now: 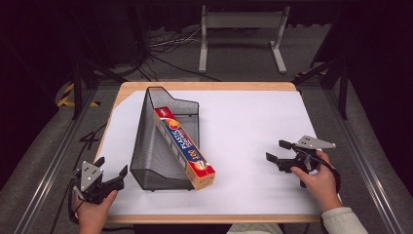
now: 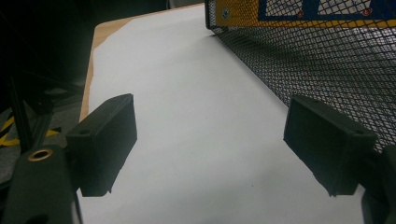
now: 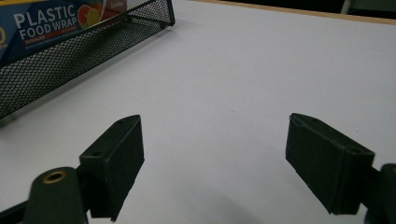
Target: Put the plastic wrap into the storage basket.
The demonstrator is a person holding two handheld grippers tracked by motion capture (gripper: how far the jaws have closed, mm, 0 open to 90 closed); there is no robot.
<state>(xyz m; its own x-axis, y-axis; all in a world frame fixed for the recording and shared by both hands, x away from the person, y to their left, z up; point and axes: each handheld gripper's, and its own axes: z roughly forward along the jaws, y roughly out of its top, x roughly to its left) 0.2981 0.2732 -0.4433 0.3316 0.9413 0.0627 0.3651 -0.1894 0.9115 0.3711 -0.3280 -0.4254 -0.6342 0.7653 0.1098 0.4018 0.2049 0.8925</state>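
Resting at the near left corner of the white sheet point(image 1: 253, 126), the left gripper point(image 1: 113, 176) stood wide apart and empty, just beside the black mesh tray point(image 1: 146, 146). A plastic wrap box point(image 1: 185, 147) lay slanted inside the tray, its near end poking over the low front wall. The right gripper point(image 1: 278, 151), also spread wide and empty, hovered well apart at the right, bare sheet between it and the tray.

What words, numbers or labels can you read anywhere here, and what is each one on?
"PLASTIC FOOD WRAP": on the blue side of the long box lying in the black mesh basket, right gripper view.
"100 PLASTIC FOOD": same box, high view; the last word is cut short by blur.
Small line under "FOOD WRAP": too small to read.
Red patch near the box's far end: blurred, unreadable.
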